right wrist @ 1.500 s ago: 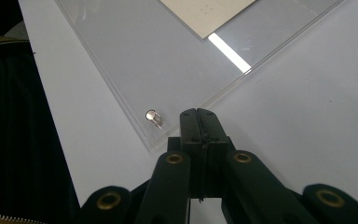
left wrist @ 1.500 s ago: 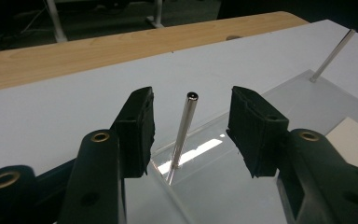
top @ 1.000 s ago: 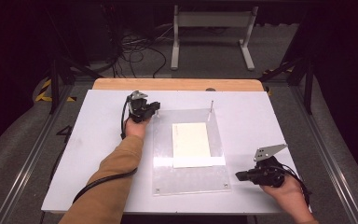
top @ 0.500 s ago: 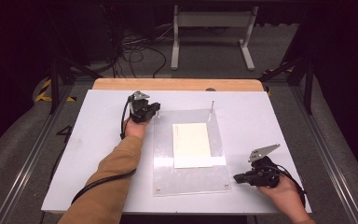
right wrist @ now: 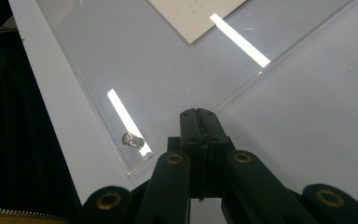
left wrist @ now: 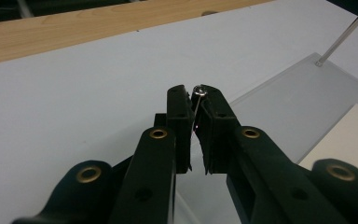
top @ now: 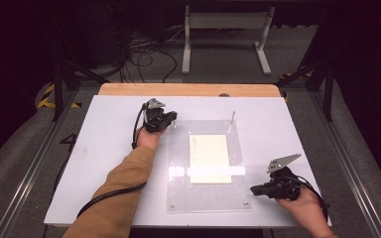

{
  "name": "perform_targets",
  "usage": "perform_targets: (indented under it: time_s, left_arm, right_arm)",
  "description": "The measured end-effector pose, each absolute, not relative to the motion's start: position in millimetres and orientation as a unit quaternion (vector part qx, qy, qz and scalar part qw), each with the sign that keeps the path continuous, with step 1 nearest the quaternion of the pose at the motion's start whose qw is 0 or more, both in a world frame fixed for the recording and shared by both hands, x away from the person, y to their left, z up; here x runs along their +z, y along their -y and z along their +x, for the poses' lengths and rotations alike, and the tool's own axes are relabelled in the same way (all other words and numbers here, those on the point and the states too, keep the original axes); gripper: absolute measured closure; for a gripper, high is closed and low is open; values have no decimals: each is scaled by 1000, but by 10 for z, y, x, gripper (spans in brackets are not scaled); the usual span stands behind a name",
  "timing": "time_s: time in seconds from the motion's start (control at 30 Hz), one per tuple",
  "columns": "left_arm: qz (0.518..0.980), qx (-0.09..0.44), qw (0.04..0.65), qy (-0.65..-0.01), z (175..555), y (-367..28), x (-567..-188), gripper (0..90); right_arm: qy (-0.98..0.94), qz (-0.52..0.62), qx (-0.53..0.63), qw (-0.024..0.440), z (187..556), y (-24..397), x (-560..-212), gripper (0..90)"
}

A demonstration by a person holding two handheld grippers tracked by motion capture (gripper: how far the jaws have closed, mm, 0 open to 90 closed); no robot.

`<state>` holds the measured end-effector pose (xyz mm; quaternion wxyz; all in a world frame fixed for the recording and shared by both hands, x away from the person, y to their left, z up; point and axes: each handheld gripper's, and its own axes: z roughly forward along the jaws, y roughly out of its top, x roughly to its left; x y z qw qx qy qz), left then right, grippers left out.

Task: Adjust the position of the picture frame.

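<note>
On the white table (top: 104,148), seen from high up, the left arm in a brown sleeve (top: 119,193) is reaching forward, and the left gripper (top: 167,118) is sitting at the far left corner of the clear plate (top: 208,198). The right hand (top: 305,208) is resting near the plate's near right corner, its gripper (top: 254,190) pointing left at it. A paper (top: 208,157) is lying under the plate.

In the left gripper view, the jaws are pinching a thin metal pin (left wrist: 198,93) at that corner. Another pin (left wrist: 342,36) is standing at the next corner.

In the right gripper view, the jaws are pressing together with nothing between them, just by the plate's edge, near a small screw (right wrist: 133,139).
</note>
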<state>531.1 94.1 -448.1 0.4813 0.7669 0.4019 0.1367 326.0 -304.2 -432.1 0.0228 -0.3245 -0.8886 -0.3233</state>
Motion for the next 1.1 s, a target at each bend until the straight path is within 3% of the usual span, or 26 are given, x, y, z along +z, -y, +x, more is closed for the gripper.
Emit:
perform_targets:
  time_s: [0.47,1.1]
  left_arm:
    - [781,129,486,-371,5220,-721,-4488,824]
    - [794,133,475,-355,5073,-721,-4465,835]
  right_arm:
    - [884,-340,-321,15,3271,3127,-4309,896]
    - [879,-335,-338,3,3243,3179,-4229,895]
